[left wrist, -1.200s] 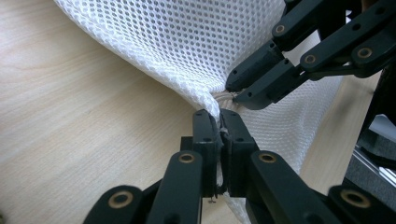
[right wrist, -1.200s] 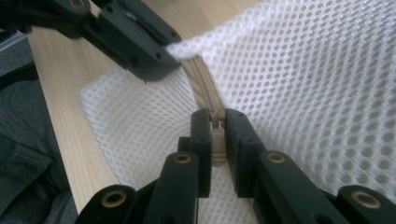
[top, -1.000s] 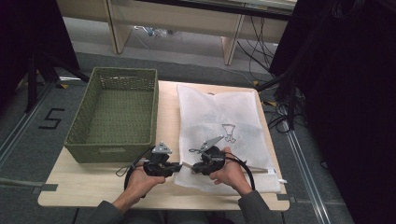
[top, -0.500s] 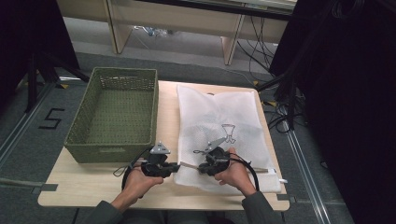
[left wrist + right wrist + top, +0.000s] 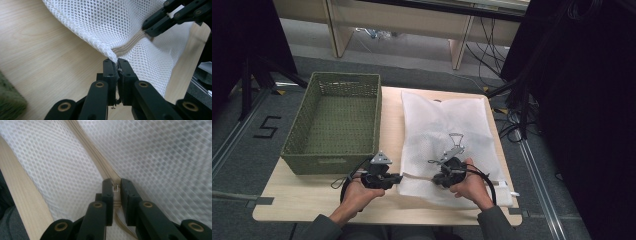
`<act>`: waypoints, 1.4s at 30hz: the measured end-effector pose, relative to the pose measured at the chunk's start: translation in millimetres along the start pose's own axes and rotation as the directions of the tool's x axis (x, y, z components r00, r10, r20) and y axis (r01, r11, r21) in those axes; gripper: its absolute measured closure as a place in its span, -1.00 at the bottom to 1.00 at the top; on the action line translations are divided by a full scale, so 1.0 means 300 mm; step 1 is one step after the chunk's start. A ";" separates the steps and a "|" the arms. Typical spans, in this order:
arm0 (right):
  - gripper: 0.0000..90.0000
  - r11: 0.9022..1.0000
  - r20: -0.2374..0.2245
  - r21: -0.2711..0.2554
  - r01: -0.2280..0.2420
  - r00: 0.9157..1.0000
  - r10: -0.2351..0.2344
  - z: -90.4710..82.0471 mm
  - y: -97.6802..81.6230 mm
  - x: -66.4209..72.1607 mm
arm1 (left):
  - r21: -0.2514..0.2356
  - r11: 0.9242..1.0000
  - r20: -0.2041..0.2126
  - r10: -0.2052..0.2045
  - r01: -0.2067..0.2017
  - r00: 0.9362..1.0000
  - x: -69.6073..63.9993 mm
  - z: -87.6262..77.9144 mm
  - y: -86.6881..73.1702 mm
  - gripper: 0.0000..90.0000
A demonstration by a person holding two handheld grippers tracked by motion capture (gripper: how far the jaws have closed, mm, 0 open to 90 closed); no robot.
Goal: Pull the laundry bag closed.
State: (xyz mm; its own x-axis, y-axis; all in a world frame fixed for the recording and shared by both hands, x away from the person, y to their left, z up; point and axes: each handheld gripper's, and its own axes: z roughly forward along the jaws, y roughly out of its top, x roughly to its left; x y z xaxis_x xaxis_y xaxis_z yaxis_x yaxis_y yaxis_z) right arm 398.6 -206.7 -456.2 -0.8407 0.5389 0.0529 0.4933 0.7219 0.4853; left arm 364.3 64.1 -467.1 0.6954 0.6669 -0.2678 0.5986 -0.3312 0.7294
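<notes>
A white mesh bag (image 5: 447, 135) is laid flat on the right half of the table (image 5: 312, 202), beside a green basket (image 5: 334, 122). Its near-left corner is pinched by the left gripper (image 5: 117, 63). The zipper pull (image 5: 115, 188) is clamped between the right gripper's (image 5: 115, 185) jaws.

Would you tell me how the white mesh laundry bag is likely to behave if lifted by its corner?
The mesh laundry bag will probably sag limply: it already drapes in folds where the left gripper pinches it. Its open netting suggests lightness. The zipper may stay stiffer.
</notes>
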 end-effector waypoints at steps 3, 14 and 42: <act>0.84 1.000 -0.001 -0.015 -0.009 1.000 0.009 -0.016 -0.014 -0.016 | -0.003 1.000 0.003 -0.002 0.002 1.000 0.003 -0.005 0.001 0.90; 0.84 1.000 0.018 -0.012 -0.004 1.000 0.004 -0.028 -0.041 -0.043 | 0.007 1.000 0.000 0.013 -0.013 1.000 -0.002 -0.004 -0.001 0.90; 0.84 0.995 0.090 0.014 -0.100 0.991 0.099 -0.102 -0.151 -0.128 | 0.011 1.000 -0.019 0.024 -0.024 1.000 0.005 -0.007 -0.002 0.90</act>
State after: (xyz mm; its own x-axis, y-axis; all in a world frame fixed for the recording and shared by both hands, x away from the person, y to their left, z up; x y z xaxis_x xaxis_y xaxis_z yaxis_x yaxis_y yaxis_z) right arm 401.5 -273.4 -453.4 -0.7644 0.6443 0.0217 0.5781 0.6702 0.4654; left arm 364.2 66.7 -466.8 0.7015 0.6716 -0.2382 0.5865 -0.3543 0.7284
